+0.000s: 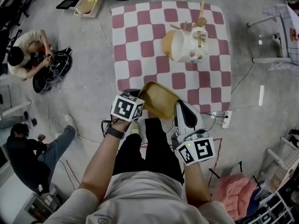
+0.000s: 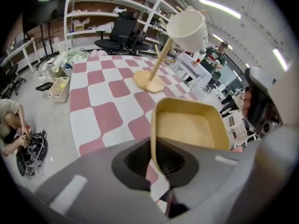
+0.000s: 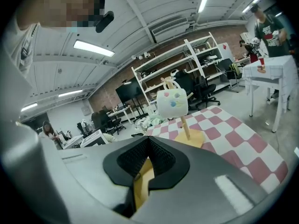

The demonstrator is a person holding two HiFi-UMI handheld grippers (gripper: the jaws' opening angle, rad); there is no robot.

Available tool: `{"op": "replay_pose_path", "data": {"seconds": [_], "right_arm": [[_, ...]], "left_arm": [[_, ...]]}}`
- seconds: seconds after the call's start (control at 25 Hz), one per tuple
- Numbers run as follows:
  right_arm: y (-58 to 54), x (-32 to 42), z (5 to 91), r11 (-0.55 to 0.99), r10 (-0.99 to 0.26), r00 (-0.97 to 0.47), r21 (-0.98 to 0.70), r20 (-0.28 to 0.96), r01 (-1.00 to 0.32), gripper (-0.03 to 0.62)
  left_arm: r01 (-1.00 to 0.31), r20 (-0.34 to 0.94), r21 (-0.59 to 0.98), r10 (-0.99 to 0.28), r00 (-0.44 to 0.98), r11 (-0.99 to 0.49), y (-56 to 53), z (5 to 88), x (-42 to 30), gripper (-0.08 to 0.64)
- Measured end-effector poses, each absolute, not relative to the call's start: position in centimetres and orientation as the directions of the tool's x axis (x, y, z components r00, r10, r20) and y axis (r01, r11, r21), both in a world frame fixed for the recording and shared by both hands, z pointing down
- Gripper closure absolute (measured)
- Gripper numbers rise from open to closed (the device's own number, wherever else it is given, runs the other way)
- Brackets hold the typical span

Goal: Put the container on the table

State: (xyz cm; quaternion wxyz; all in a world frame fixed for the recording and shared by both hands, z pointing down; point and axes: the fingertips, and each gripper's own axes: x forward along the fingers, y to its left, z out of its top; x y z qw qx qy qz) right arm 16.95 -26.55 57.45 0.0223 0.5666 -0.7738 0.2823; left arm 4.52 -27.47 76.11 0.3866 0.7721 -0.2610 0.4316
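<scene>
container (image 2: 189,127) rim hidden inside left gripper (image 2: 153,161)

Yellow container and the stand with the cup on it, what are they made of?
The yellow container looks like plastic: thin walls, rounded corners, even matte colour. The stand looks like bare wood, pale tan with a round stick and flat base. The cup hanging on it seems glazed ceramic, smooth and white, though it could be plastic.

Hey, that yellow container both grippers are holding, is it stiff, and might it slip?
Likely stiff: the yellow container shows no sag though the left gripper and right gripper pinch only its rim. Probably light, since it looks empty. Its smooth walls might slip.
</scene>
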Motion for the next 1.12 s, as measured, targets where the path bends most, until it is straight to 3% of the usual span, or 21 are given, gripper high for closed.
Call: {"op": "replay_pose_path", "data": {"seconds": [1.12], "right_arm": [[-26.5, 19.5, 61.9, 0.149, -0.842, -0.352, -0.451, 0.408, -0.88, 0.583]], "left_arm": [[-0.847, 0.913, 0.259, -0.168, 0.371, -0.464, -29.6, 82.2, 6.3, 0.541]]}}
